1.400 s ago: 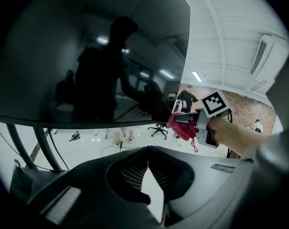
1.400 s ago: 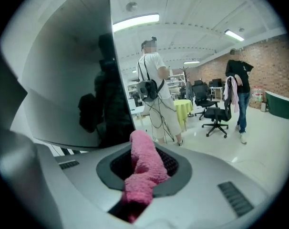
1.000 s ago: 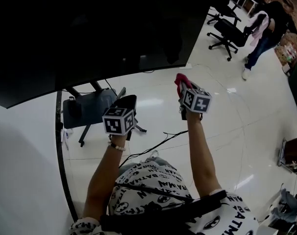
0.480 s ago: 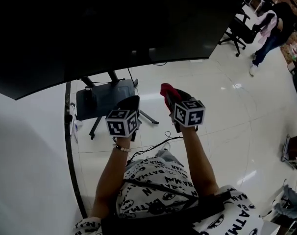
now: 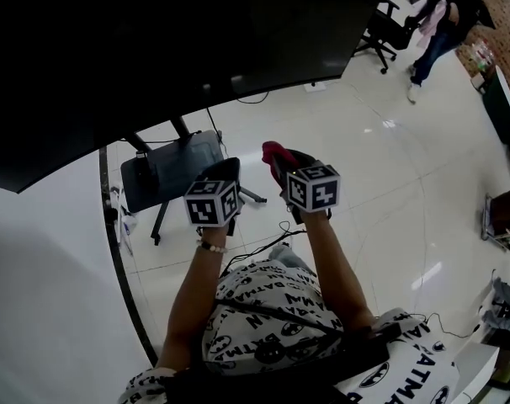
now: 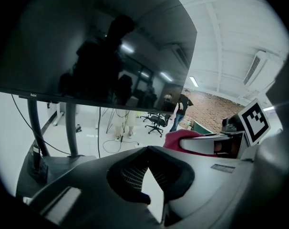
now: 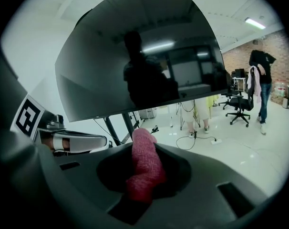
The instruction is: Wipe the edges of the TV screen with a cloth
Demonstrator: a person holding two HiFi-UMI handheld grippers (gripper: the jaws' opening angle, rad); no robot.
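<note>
right claw (image 7: 144, 151) is clamped tight on our pink cloth (image 7: 143, 168), jaws pinched right onto it. we've got the cloth bunched into a fat strip, with its long axis running along the jaws. its free end pokes out past the tips and points up toward the bottom edge of the tv screen (image 7: 135, 56), without touching it. in the head view it's about mid-frame, below the dark screen filling the upper left. left claw (image 6: 147, 151), just beside, has its tips closed together on nothing. tv stand base (image 5: 167, 175) sits left of centre.
</note>
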